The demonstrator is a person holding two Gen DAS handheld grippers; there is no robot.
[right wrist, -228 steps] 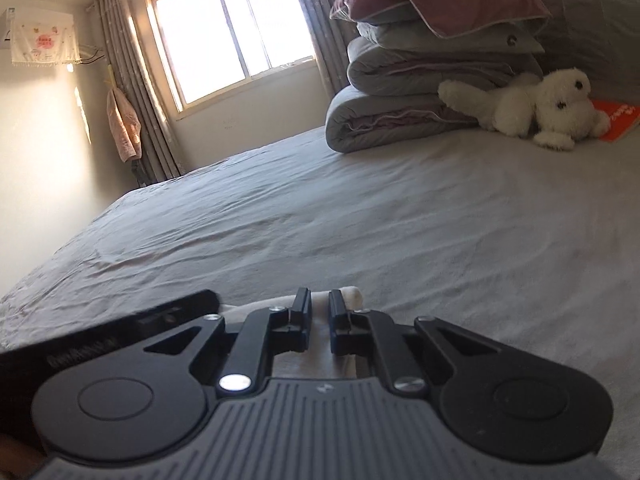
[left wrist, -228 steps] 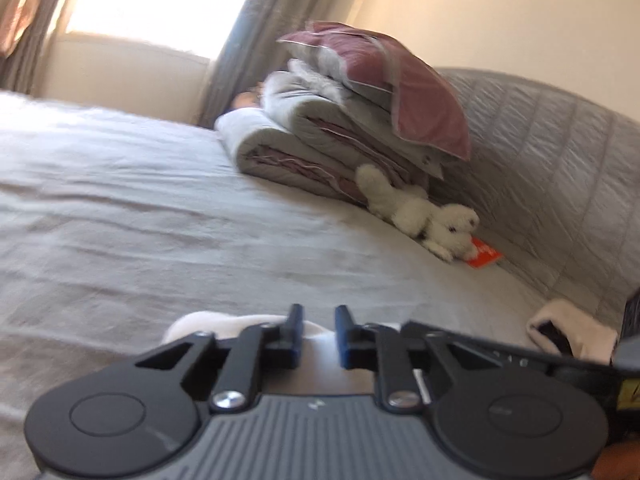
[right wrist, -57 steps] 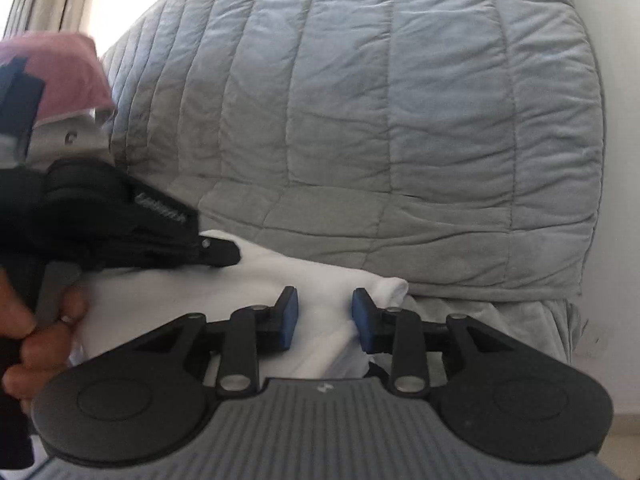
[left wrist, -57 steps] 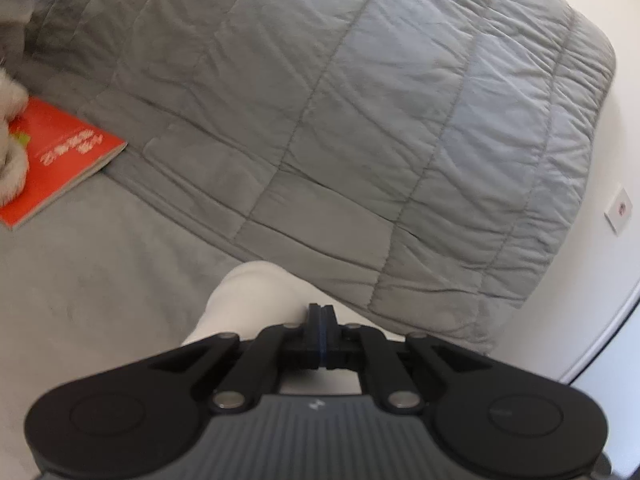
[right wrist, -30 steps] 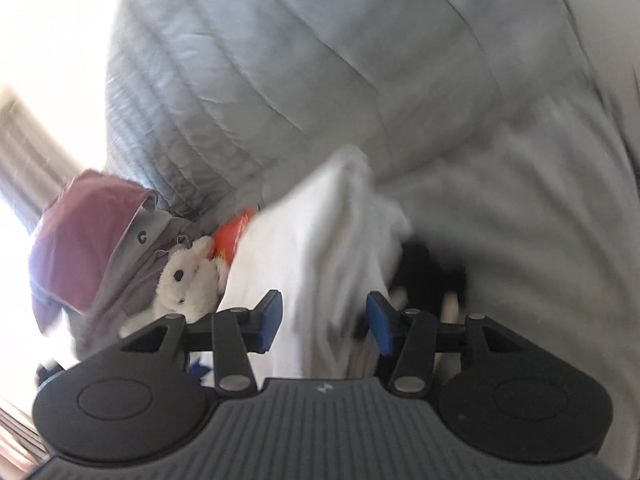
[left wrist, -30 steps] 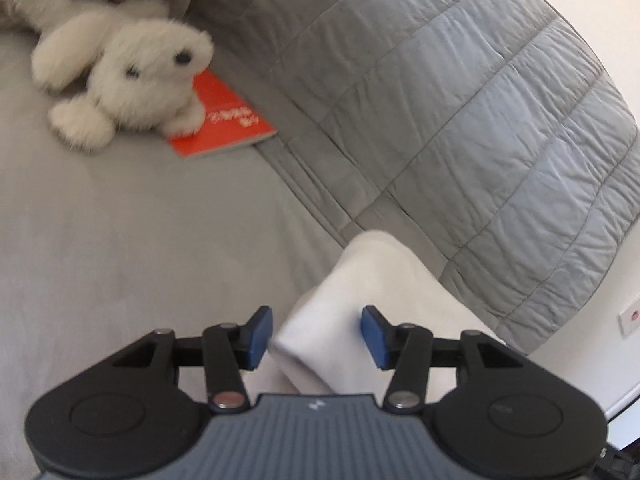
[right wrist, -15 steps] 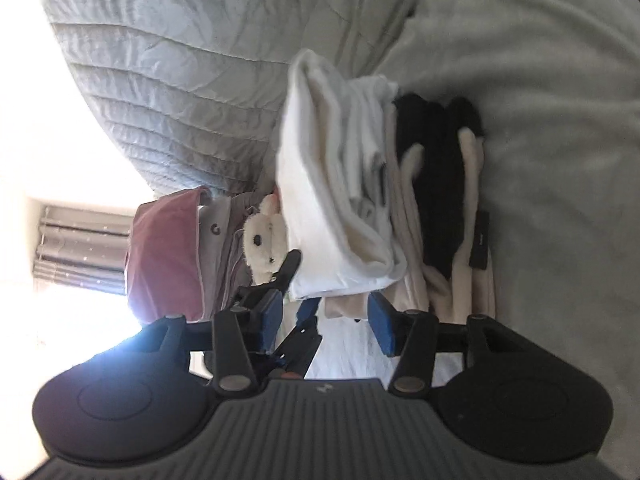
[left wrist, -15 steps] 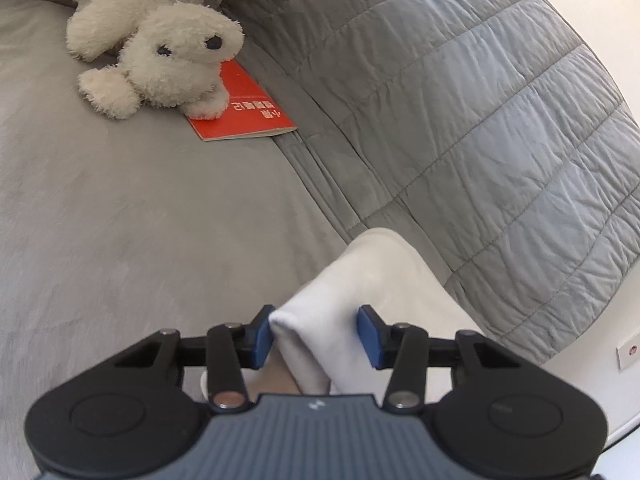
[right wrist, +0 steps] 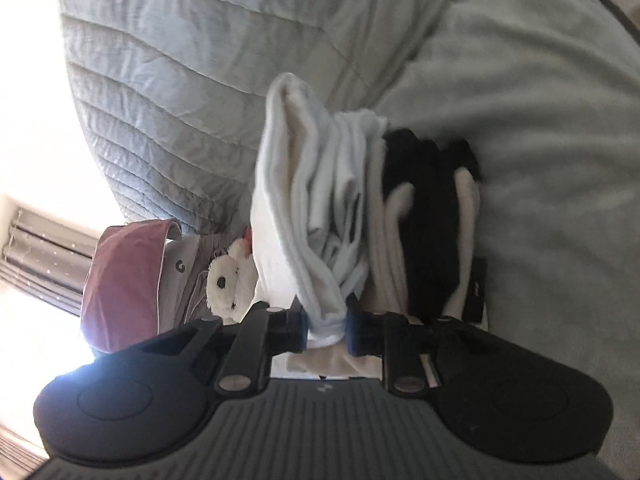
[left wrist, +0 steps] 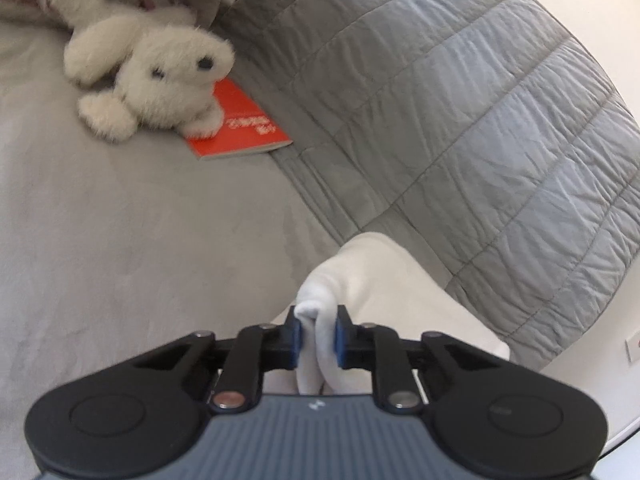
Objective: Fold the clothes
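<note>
A folded white garment (left wrist: 384,280) lies on the grey bed against the quilted headboard. My left gripper (left wrist: 316,338) is closing, and its blue pads pinch a bunched edge of this garment. In the rolled right wrist view the same white garment (right wrist: 312,200) tops a stack with a cream piece (right wrist: 390,248) and a black garment (right wrist: 428,216). My right gripper (right wrist: 326,326) is closing too, its pads squeezing a gathered corner of the white garment.
A white plush toy (left wrist: 160,76) lies on a red booklet (left wrist: 240,128) at the far left of the bed. The grey quilted headboard (left wrist: 460,92) rises behind. A pink pillow (right wrist: 124,280) tops piled bedding near the window. Open grey sheet (left wrist: 120,240) spreads to the left.
Both grippers have narrowed from wide apart to pinching the white garment's edge. The right wrist view has rolled further, and the stack now shows sideways and closer.
</note>
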